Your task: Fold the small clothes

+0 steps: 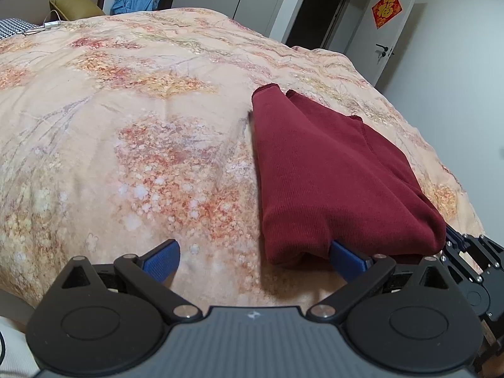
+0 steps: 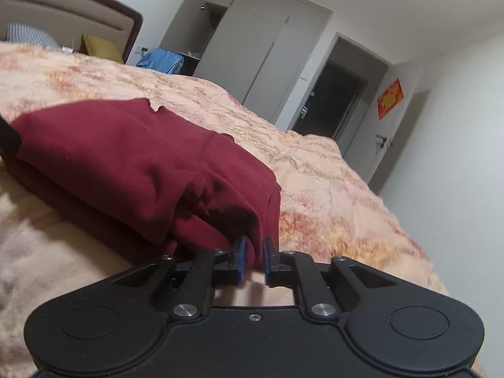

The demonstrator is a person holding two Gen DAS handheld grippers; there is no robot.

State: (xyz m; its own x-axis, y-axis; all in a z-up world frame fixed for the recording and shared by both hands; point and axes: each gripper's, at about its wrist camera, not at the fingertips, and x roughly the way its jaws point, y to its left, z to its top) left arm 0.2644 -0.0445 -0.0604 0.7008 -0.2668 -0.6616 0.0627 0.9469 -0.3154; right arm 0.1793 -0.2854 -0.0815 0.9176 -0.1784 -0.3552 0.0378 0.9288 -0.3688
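Two grippers work one dark red garment [image 1: 330, 170], folded on the floral bedspread [image 1: 126, 126] toward its right near edge. Your left gripper [image 1: 255, 260] has its jaws spread wide, its right blue pad [image 1: 346, 260] tucked against the garment's near fold, gripping nothing. Your right gripper [image 2: 253, 256] is pinched on the garment's near right corner, cloth bunched between the pads.

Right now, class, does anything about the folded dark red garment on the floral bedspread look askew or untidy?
Mostly neat. The dark red ribbed garment lies folded on the floral peach bedspread. Its near right corner is bunched and wrinkled where the right gripper pinches it. The left gripper stands open, one blue pad tucked under the near edge.
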